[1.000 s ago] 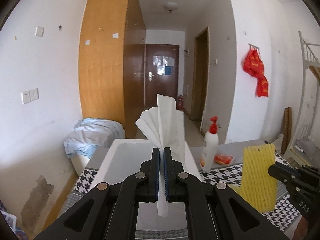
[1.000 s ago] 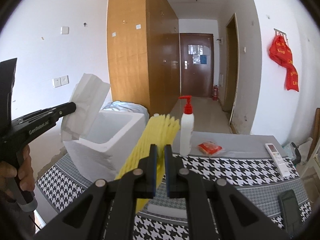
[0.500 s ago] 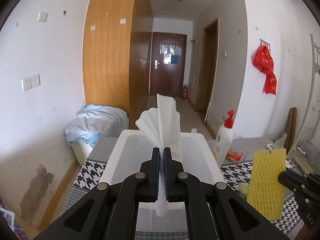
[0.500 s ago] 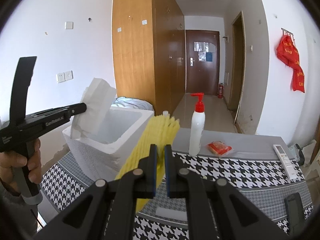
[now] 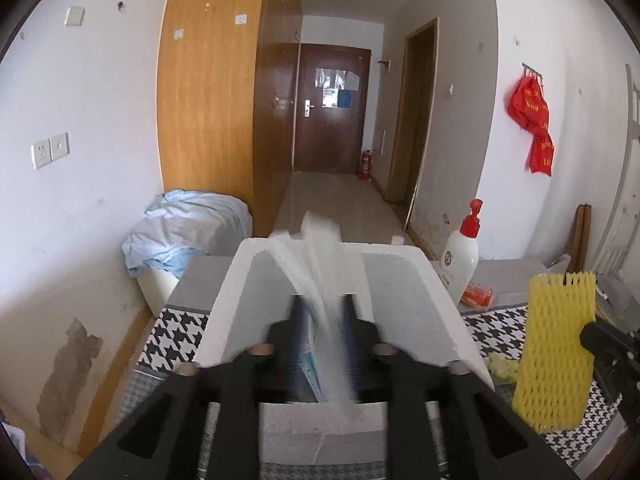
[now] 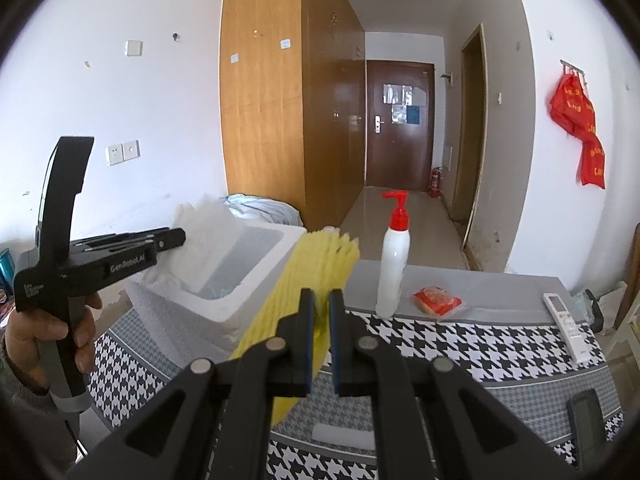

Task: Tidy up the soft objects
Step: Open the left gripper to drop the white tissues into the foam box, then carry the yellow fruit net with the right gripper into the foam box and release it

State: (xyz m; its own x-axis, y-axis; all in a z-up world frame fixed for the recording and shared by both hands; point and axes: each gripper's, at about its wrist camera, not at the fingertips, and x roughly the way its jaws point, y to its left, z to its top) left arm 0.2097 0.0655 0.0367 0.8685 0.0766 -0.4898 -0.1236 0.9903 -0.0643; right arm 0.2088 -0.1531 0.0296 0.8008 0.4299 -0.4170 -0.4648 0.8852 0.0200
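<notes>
the white tissue [image 5: 320,276] is blurry over the foam box [image 5: 404,280], between the parted fingers of the left gripper [image 5: 322,320]. beside the box, the right gripper [image 6: 319,312] squeezes the yellow foam net [image 6: 308,284].

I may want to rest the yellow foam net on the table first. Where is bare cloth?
Bare houndstooth tablecloth lies between the pump bottle, red packet and remote. It is crowded at left, where the foam box takes the tissue from the left gripper.

Bottle [image 6: 394,266] right of box [image 6: 256,280] — both on table [image 6: 480,344].
</notes>
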